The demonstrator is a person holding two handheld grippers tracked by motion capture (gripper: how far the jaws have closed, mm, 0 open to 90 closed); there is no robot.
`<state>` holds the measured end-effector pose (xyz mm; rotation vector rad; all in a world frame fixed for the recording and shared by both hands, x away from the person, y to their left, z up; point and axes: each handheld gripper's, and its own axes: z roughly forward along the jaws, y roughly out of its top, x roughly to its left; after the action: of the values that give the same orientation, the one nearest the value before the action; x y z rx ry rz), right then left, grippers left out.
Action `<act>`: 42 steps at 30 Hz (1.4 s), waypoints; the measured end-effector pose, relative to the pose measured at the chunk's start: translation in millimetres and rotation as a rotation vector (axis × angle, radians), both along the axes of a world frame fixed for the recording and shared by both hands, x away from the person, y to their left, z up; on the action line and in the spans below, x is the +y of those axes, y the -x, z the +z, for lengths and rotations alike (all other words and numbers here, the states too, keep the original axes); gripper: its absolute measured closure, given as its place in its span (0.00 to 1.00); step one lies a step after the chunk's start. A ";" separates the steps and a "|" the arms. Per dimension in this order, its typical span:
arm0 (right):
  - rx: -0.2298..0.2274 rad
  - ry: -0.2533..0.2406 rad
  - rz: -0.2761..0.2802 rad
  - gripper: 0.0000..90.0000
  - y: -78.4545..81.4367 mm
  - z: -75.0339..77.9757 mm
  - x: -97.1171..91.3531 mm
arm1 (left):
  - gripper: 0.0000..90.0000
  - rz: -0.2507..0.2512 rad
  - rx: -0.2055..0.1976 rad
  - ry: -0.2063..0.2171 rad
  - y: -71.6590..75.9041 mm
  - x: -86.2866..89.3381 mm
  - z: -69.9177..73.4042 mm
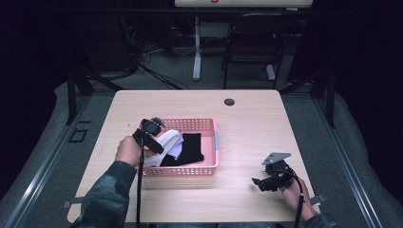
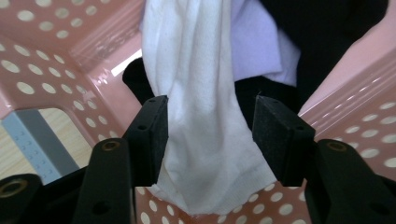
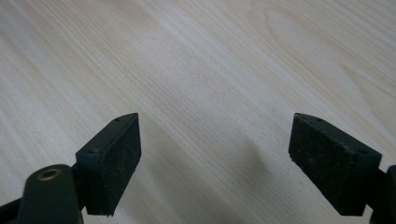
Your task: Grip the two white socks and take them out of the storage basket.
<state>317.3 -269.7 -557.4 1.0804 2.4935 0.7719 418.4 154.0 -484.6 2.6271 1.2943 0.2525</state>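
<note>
A pink perforated basket (image 1: 190,171) stands on the left half of the wooden table (image 1: 247,128). In it lie a white cloth (image 1: 168,140), a pale lilac one (image 1: 177,151) and a black one (image 1: 191,147). My left gripper (image 1: 157,142) reaches into the basket's left end. In the left gripper view its jaws stand on either side of a hanging fold of the white cloth (image 2: 201,116); the left pad (image 2: 156,140) touches it, the right pad (image 2: 275,140) is a little apart. The basket wall (image 2: 56,70) is close behind. My right gripper (image 1: 259,184) rests open on bare wood at the front right (image 3: 215,158).
A dark round grommet (image 1: 229,102) sits near the table's far edge. Beyond the table stand a black chair (image 1: 254,42) and a white table leg (image 1: 196,47) among cables on the floor. Bare wood lies between the basket and the right gripper.
</note>
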 end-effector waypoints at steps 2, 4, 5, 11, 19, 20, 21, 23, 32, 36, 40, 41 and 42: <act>0.003 0.000 0.003 0.18 -0.7 -0.4 0.1 | 0.58 0.002 0.011 -0.022 -2.2 -1.0 -4.7; 0.008 0.001 0.009 0.18 -1.1 -0.6 0.1 | 0.63 0.009 0.018 -0.023 -3.8 -1.1 -8.3; 0.008 0.001 0.009 0.18 -1.1 -0.6 0.1 | 0.63 0.008 0.021 -0.026 -4.7 -0.9 -9.8; 0.007 0.000 0.007 0.18 -1.2 -0.7 -0.1 | 0.92 -0.005 0.031 -0.030 -6.4 -0.2 -11.6; 0.006 0.007 0.008 0.18 -1.5 -0.5 -0.4 | 0.95 -0.003 0.007 -0.007 -5.5 3.3 0.8; 0.004 -0.006 0.005 0.18 -1.4 -1.0 0.1 | 0.95 0.003 0.000 0.001 -5.0 4.3 2.8; 0.005 0.009 0.009 0.18 -1.5 0.3 -0.5 | 0.95 0.003 -0.003 0.014 -4.5 6.5 6.8; 0.004 0.008 0.009 0.18 -1.5 0.5 -0.7 | 0.95 0.006 -0.007 0.019 -4.1 7.2 8.4; 0.006 0.011 0.010 0.18 -1.7 0.2 -0.3 | 0.96 -0.004 -0.022 0.021 -4.1 10.0 23.6; 0.012 0.002 0.011 0.18 -2.0 -0.4 -0.5 | 0.96 -0.006 -0.039 0.018 -4.5 10.4 32.9; 0.011 -0.005 0.010 0.18 -1.9 -0.8 0.0 | 0.96 -0.004 -0.054 0.013 -4.3 12.4 43.3; 0.011 -0.005 0.011 0.18 -1.8 -0.7 0.0 | 0.96 -0.004 -0.055 0.010 -4.0 13.1 46.1; 0.009 0.009 0.013 0.18 -1.9 0.2 -0.5 | 0.96 0.000 -0.067 0.012 -3.3 14.7 50.9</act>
<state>319.2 -270.2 -557.3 1.0681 2.5116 0.7604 421.6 168.7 -433.7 2.5852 1.2711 0.3287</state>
